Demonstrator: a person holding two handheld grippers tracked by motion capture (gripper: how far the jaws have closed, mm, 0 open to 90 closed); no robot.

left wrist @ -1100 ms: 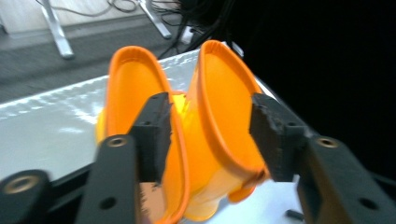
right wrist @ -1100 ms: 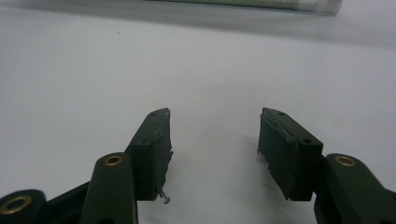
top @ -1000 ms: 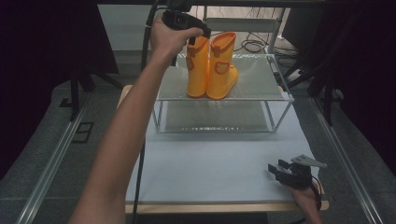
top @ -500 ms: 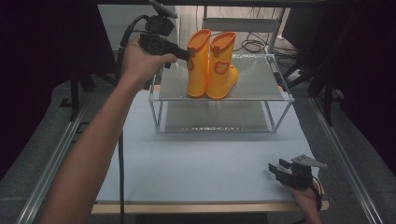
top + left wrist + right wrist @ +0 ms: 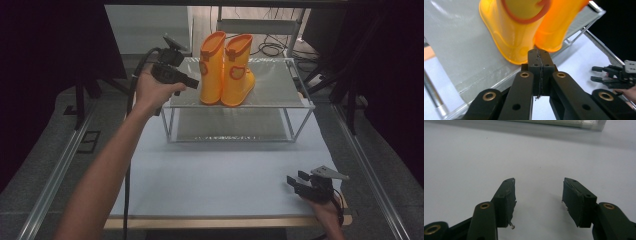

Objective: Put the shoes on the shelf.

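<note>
Though hidden above, shut fingers (image 5: 539, 60) nearby boots (image 5: 524, 30)

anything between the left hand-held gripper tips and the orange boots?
Nothing. In the left gripper view the left hand-held gripper, jaws shut, points at the orange boots with just bare shelf top between.

A pale blue-white table (image 5: 220, 185) with a wooden near edge stands on a grey carpeted floor (image 5: 45, 150), with metal rails (image 5: 55, 175) running along the left and right sides of it. The room is dark on both flanks, black drapes or panels closing in the left and right, while light falls on the middle. At the far side, black cables (image 5: 272, 47) lie coiled on the floor near a pale wall panel (image 5: 145, 25).
</note>
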